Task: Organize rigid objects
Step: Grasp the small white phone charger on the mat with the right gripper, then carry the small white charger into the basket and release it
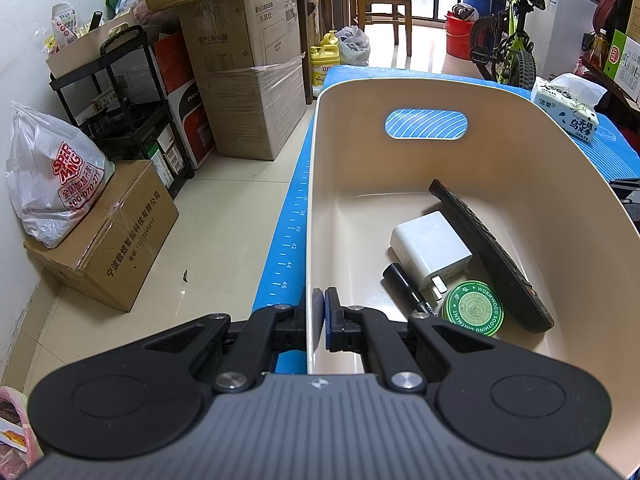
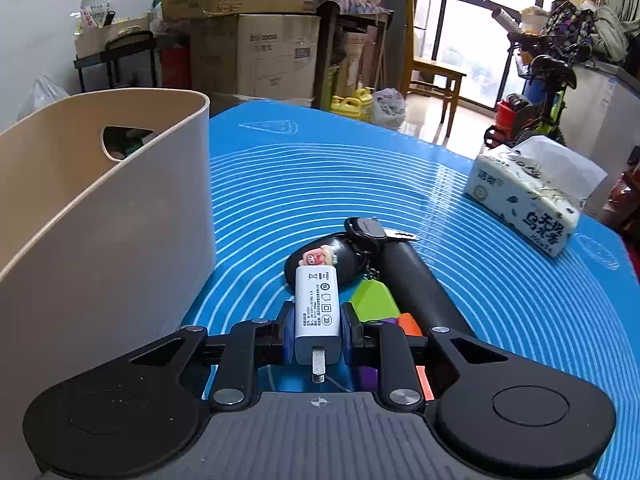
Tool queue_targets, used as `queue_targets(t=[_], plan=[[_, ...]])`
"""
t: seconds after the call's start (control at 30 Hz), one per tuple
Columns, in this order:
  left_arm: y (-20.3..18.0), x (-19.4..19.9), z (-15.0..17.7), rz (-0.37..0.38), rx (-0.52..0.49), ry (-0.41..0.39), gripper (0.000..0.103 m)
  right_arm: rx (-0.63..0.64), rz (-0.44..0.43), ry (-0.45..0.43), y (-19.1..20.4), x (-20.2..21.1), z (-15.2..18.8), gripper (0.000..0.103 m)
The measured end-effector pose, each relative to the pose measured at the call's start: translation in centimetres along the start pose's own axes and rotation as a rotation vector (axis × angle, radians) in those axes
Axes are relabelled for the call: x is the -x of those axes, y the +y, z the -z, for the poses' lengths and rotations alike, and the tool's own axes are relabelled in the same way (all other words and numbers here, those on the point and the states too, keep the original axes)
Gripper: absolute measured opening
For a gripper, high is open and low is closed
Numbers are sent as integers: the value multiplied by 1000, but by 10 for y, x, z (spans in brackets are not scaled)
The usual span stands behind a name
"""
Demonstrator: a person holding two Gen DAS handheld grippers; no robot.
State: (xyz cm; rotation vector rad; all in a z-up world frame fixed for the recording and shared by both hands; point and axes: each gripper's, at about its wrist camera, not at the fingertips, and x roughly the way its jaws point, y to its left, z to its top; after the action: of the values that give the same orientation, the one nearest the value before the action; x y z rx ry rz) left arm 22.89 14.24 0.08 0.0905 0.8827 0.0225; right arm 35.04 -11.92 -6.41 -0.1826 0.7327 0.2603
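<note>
My left gripper [image 1: 319, 314] is shut on the near wall of the beige bin [image 1: 520, 168]. Inside the bin lie a white charger [image 1: 430, 250], a black remote [image 1: 490, 256], a black marker [image 1: 408, 288] and a green ointment tin [image 1: 473, 308]. In the right wrist view my right gripper [image 2: 318, 326] is shut on a white plug adapter [image 2: 317, 304], pads on both its sides, prongs toward the camera. Beyond it on the blue mat [image 2: 320, 184] lie a black pebble with a pink figure [image 2: 324, 262], a key fob with key [image 2: 366, 230], a black cylinder [image 2: 416, 284] and coloured blocks [image 2: 374, 300]. The bin [image 2: 100, 216] stands to the left.
A tissue pack [image 2: 528, 200] sits on the mat at the right. Cardboard boxes [image 1: 248, 68], a black cart [image 1: 120, 92] and a plastic bag [image 1: 56, 184] line the wall left of the table. A bicycle [image 1: 508, 36] and a wooden chair [image 1: 384, 4] stand beyond the table.
</note>
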Motion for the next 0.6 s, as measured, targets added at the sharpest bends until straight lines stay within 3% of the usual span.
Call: queue_targets(t=[0.33,0.6], plan=[[0,0,0,-1,-1,0,6,-17,34,-122,1,60,-17,31],[-1,0,0,2,2,1,6,7,-1,-246,27,123,-41,31]])
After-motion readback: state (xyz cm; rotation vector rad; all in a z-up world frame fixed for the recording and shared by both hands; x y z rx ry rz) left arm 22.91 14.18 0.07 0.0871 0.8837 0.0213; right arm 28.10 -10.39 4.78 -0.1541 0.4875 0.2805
